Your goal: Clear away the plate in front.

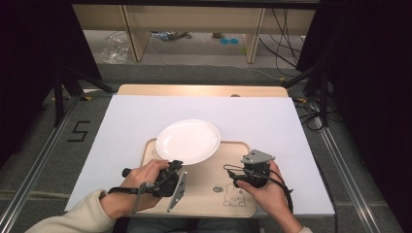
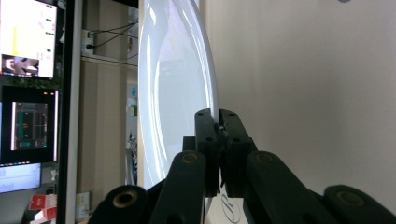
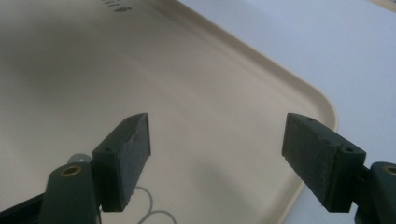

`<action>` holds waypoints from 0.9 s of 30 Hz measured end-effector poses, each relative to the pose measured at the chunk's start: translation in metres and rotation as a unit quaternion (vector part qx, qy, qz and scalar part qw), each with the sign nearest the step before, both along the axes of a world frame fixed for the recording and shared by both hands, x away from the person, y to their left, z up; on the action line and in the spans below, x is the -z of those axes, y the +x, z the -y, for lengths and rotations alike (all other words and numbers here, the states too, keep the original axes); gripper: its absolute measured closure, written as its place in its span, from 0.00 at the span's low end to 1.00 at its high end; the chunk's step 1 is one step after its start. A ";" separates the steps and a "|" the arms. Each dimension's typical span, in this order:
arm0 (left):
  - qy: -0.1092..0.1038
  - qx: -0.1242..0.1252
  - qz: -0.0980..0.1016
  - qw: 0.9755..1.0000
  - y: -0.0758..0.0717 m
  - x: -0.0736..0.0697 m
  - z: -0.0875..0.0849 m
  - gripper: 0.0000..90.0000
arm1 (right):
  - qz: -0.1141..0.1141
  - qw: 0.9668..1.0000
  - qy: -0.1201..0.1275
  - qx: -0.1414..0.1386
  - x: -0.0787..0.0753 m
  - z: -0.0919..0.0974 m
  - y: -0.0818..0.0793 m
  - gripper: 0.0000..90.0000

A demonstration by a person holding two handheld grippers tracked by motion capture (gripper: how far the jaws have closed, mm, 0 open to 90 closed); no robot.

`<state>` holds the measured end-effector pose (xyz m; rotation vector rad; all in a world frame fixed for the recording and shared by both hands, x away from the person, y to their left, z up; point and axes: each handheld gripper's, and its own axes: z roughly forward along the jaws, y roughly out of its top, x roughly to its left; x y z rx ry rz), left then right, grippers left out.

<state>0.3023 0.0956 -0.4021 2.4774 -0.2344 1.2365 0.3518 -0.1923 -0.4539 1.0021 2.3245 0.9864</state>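
Close up, left gripper [image 2: 218, 122] jaws pinch the plate [image 2: 177, 88] rim.

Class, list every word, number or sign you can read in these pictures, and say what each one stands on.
"5": black marking on the grey floor, left of the table.
Small print beside the rabbit drawing on the tray: too small to read.
Monitor screens: text too blurred to read.

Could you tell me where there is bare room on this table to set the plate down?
The white board is bare left of the tray, behind it toward the far edge, and right of it. The tray's near part is crowded by the left gripper, shut on the plate, and the right gripper.
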 end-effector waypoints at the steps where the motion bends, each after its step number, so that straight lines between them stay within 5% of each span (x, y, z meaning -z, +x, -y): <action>1: 0.001 0.000 0.001 1.000 0.000 -0.001 0.000 0.97 | 0.000 1.000 0.000 0.000 0.000 0.000 0.000 0.28; 27: 0.010 0.003 -0.005 1.000 -0.010 -0.001 -0.004 0.97 | 0.000 1.000 0.000 0.001 0.000 0.000 0.000 0.28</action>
